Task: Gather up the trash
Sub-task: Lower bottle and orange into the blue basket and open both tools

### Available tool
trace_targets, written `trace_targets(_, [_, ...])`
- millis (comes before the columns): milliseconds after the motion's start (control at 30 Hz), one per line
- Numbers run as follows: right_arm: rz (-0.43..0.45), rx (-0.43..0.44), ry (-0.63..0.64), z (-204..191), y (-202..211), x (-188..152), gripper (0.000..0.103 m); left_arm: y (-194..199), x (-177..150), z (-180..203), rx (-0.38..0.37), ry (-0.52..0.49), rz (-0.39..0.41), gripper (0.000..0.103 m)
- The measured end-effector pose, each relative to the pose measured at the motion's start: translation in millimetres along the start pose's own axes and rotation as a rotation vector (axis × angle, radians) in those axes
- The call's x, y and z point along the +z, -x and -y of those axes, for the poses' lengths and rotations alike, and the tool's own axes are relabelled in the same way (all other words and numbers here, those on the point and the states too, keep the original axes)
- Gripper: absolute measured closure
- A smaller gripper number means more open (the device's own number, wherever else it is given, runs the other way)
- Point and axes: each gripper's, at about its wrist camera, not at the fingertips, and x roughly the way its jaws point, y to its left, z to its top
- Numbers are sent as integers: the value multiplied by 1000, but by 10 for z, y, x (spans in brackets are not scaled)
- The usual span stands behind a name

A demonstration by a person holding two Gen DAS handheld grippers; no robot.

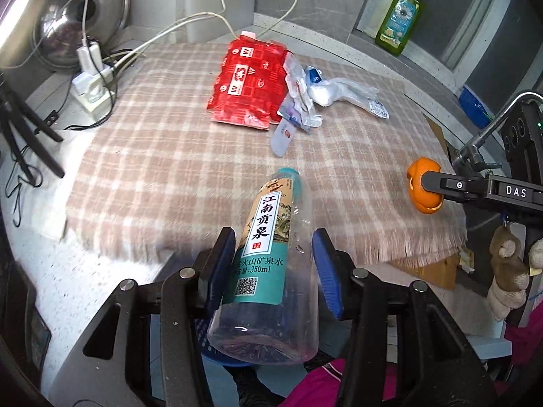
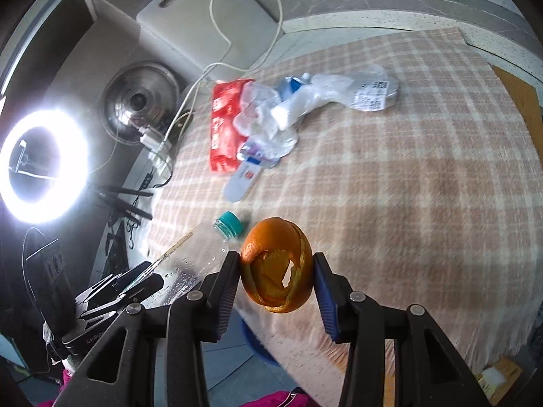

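My left claw (image 1: 273, 257) is clamped across the waist of an empty water bottle (image 1: 268, 264), lifted clear of the checked cloth (image 1: 169, 169) on the counter. It looks light, thin-walled and slick with droplets, so I judge the labelled middle the safest hold; squeezed harder, it would buckle.

My right claw (image 2: 276, 279) pinches a hollow orange peel (image 2: 276, 268), soft and springy, gripped across its widest part.

The left view shows the bottle's label and a blue bin (image 1: 217, 356) below. The right view shows the peel's open inside and a bright ring light (image 2: 44, 166). The red packet (image 1: 247, 81) and crumpled wrappers (image 1: 305, 95) lie further back on the cloth.
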Motion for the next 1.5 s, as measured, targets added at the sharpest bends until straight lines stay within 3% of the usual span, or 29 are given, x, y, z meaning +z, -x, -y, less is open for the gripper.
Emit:
trace_targets(267, [-50, 46, 62, -391, -79, -285, 59, 309, -365, -255, 0, 79, 2, 56])
trace_targets(633, [-145, 86, 127, -783, -298, -722, 59, 555, -769, -466, 25, 115, -11, 58])
trace_targets(1100, [-249, 33, 192, -922, -755, -1259, 59, -188, -1219, -663, 56, 117, -173, 59])
trace_targets(1500, [-282, -49, 261, -889, -1139, -1466, 59, -727, -1436, -835, 84, 134, -264, 60])
